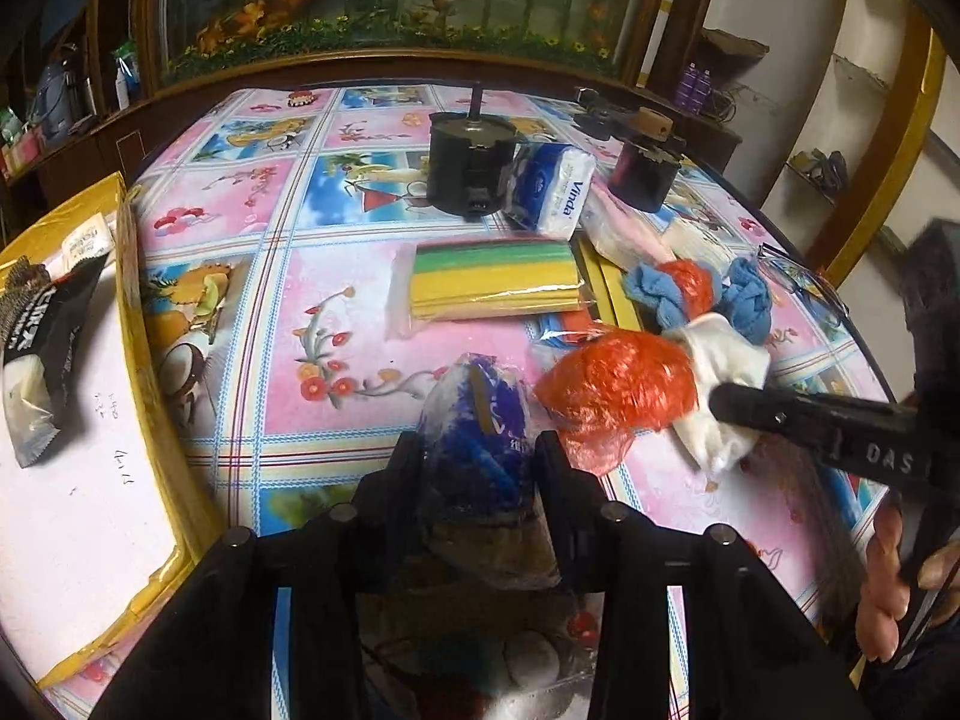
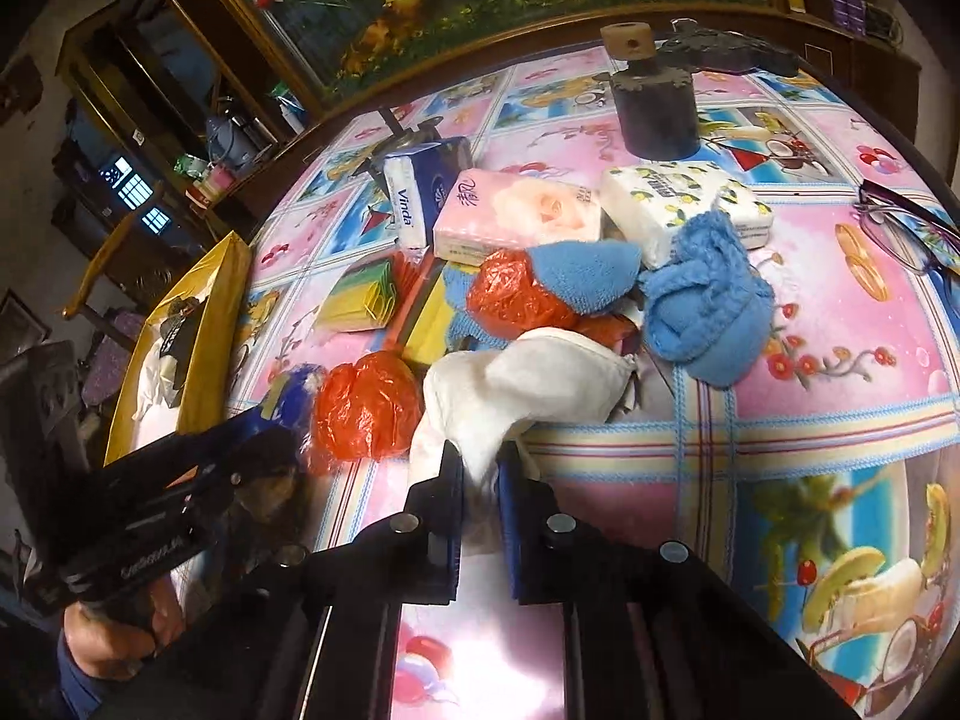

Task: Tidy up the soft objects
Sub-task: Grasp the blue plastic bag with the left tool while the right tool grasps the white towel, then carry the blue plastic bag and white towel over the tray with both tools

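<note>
My left gripper (image 1: 477, 450) is shut on a blue and white tissue pack (image 1: 480, 408), held just above the tablecloth. My right gripper (image 2: 483, 468) is shut on a white cloth (image 2: 528, 384); it shows in the left wrist view (image 1: 729, 402) on the same cloth (image 1: 720, 360). A crumpled orange plastic bag (image 1: 618, 384) lies between the two grippers, also in the right wrist view (image 2: 366, 402). Behind it lie a second orange bag (image 2: 516, 294), blue knitted socks (image 2: 702, 306) and a pack of coloured cloths (image 1: 498, 279).
A yellow-rimmed box (image 1: 144, 360) with a black packet (image 1: 36, 342) sits at the left. Vinda tissues (image 1: 552, 189), a pink tissue pack (image 2: 516, 216), a white tissue pack (image 2: 684, 204), two black canisters (image 1: 468, 168) (image 2: 654, 114) and glasses (image 2: 906, 228) lie further back.
</note>
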`<state>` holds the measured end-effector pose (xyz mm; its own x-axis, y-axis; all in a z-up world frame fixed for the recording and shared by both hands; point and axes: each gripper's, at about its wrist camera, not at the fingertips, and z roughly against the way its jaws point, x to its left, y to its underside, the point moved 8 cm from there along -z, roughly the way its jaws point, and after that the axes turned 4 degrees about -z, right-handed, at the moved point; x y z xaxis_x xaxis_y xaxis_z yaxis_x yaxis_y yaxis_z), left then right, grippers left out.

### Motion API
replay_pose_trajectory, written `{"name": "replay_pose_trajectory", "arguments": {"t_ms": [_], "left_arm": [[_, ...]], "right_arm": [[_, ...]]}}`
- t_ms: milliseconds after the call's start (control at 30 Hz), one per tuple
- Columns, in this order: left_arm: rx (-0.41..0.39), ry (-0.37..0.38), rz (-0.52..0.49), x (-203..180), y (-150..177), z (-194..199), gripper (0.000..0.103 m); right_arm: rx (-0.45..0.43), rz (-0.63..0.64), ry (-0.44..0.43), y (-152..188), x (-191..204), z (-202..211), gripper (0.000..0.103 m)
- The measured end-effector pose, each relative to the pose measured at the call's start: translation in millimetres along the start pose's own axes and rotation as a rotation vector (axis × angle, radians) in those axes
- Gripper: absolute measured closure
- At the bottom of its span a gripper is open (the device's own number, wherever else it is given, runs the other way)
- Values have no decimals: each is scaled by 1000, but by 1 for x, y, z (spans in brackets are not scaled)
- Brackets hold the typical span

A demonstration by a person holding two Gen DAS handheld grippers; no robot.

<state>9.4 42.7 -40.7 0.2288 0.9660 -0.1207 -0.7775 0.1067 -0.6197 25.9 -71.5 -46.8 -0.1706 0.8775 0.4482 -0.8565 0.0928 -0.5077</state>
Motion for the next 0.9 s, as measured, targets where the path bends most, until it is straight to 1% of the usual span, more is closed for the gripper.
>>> {"name": "replay_pose_trajectory", "arguments": {"t_ms": [33, 100, 200, 300, 400, 500, 700, 800, 900], "left_arm": [[12, 21, 10, 0, 0, -4, 63], [15, 64, 61, 3, 3, -7, 67], [-4, 63, 54, 0, 5, -2, 68], [-16, 83, 55, -5, 11, 5, 68], [-44, 120, 70, -9, 18, 15, 68], [-65, 131, 69, -10, 22, 23, 68], [-120, 167, 87, -6, 23, 36, 68], [-136, 178, 94, -5, 23, 39, 68], [-166, 189, 95, -4, 24, 45, 68]], "right_arm": [[-4, -4, 0, 2, -1, 3, 92], [-14, -1, -3, 5, -1, 10, 92], [-43, 20, 21, 9, 0, 21, 92], [-58, 28, 21, 12, 2, 31, 92], [-70, 34, 6, 16, 6, 36, 92], [-73, 43, -6, 20, 15, 37, 92], [-95, 85, -69, 29, 40, 39, 91], [-100, 107, -73, 32, 50, 40, 91], [-112, 117, -95, 36, 60, 42, 91]]}}
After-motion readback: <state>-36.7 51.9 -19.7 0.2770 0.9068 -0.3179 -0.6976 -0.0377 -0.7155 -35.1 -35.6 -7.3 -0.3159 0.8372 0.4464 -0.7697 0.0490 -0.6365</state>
